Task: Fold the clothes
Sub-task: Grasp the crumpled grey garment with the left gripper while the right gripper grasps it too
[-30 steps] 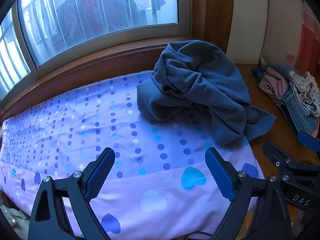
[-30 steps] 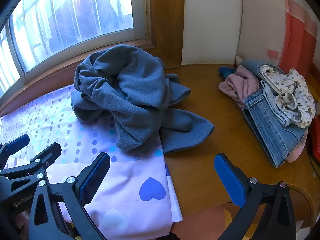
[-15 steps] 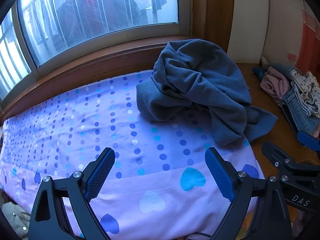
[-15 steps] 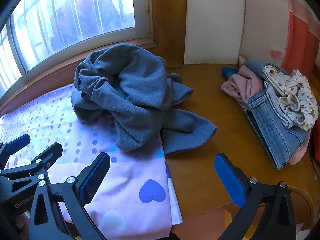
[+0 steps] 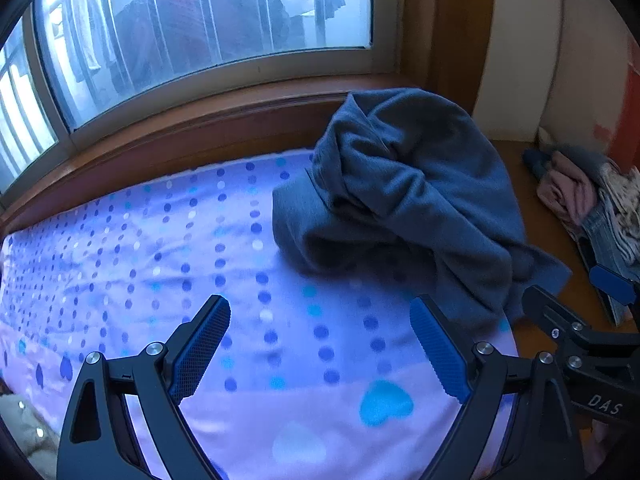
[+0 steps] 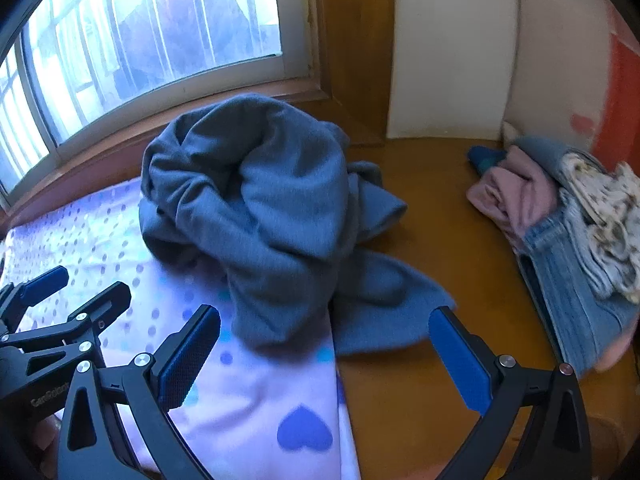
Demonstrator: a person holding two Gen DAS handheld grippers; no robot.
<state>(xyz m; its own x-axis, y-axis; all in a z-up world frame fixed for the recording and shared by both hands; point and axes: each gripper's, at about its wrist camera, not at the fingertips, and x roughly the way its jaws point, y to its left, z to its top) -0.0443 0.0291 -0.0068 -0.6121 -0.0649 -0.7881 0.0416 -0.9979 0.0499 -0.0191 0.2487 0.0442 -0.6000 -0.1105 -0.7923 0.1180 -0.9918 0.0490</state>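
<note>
A crumpled grey-blue sweatshirt [image 5: 404, 200] lies heaped below the window [image 5: 200, 20], partly on a lilac dotted sheet [image 5: 160, 248] and partly on the wooden tabletop [image 6: 448, 280]; the left hand-held gripper [image 5: 320, 344] and right hand-held gripper [image 6: 324, 356] hover short of it, jaws spread wide and empty, with a pile of clothes [image 6: 568, 220] off to the right

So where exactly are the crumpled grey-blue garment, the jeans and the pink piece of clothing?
grey-blue garment [image 6: 272, 216]: right wrist view, on the top of its bunched middle.
jeans [image 6: 576, 304]: right wrist view, on the folded denim's side.
pink garment [image 6: 516, 188]: right wrist view, on its rumpled upper fold.
</note>
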